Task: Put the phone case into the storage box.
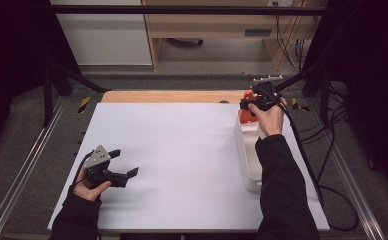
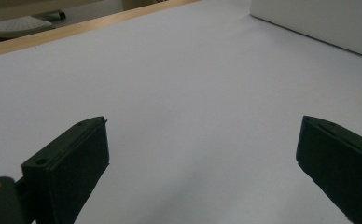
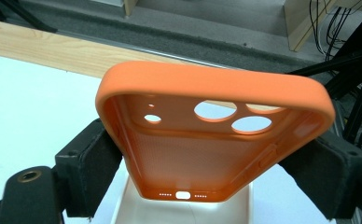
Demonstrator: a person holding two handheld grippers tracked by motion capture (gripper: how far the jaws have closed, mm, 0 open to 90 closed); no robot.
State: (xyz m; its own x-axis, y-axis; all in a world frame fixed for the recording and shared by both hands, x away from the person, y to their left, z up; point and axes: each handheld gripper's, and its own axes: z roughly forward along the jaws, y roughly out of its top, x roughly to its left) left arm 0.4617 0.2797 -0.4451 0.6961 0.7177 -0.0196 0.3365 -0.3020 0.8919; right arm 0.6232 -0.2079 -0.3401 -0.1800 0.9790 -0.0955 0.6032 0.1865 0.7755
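**Orange phone case held over a white tray**

At the far right corner of the worktop (image 1: 182,150), the right tongs (image 3: 216,154) clamp an orange silicone phone case (image 3: 207,154) by its two long sides, camera holes away from the hand, above the far end of a long white tray (image 1: 249,165). To do this step well, lower the case level, inside the tray walls, before letting go. The left tongs (image 2: 202,158) rest near the left edge, jaws spread wide, holding nothing.

White table top (image 1: 182,150) with a wooden strip (image 1: 172,96) along its far edge; just a white tray (image 1: 249,165) sitting by the right edge.
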